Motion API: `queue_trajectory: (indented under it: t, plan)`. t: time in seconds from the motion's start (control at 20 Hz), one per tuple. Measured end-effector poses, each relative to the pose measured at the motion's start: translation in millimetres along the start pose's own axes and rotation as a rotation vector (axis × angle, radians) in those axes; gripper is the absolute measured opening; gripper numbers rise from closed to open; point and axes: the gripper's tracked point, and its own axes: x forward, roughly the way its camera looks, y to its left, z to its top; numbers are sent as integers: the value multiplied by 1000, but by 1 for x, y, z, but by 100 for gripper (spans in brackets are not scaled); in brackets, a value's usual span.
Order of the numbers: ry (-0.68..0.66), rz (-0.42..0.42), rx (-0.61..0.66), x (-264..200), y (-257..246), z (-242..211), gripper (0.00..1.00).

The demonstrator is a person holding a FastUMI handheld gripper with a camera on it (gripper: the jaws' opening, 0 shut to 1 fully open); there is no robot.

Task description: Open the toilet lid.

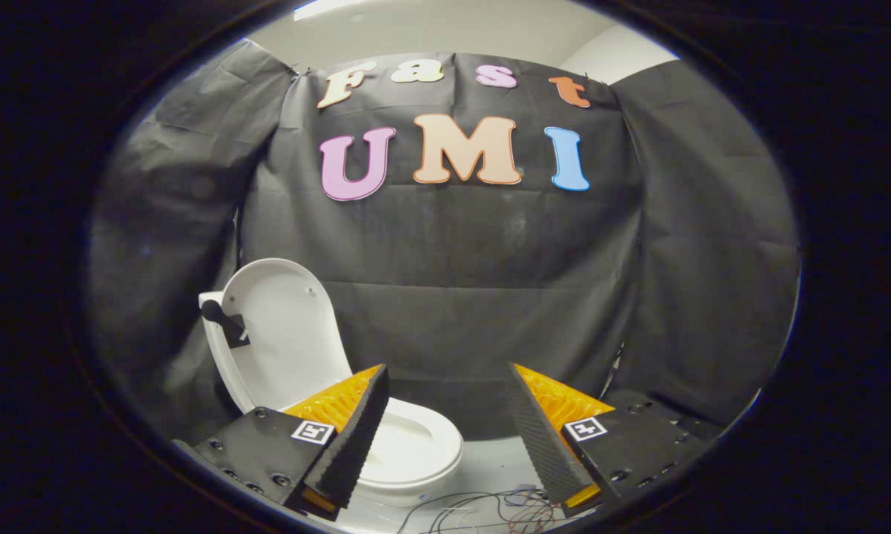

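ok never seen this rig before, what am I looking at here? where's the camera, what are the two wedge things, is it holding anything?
This is a handheld gripper that a person carries; there is no robot arm. The camera rides on the gripper and looks forward along its two fingers, so the two dark ribbed wedges with orange backs at the bottom are the fingers themselves. They stand wide apart and hold nothing. Just beyond the left finger is a small white toilet. Its lid is already up, leaning back toward the black cloth wall, and the seat and bowl are open to view. Some thin loose wires lie on the pale floor between the fingers.
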Motion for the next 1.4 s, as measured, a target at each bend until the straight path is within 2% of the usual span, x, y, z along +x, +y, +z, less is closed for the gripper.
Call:
queue_trajectory:
  t: [0.2,0.35,0.45,0.8,1.4]
  plan:
    - [-14,55,10,-8,11,4,96]
    - [23,90,16,-21,16,-6,96]
    - [74,95,21,-34,15,-17,97]
    - [-44,94,21,-57,14,6,95]
    - [-42,91,20,-64,13,5,95]
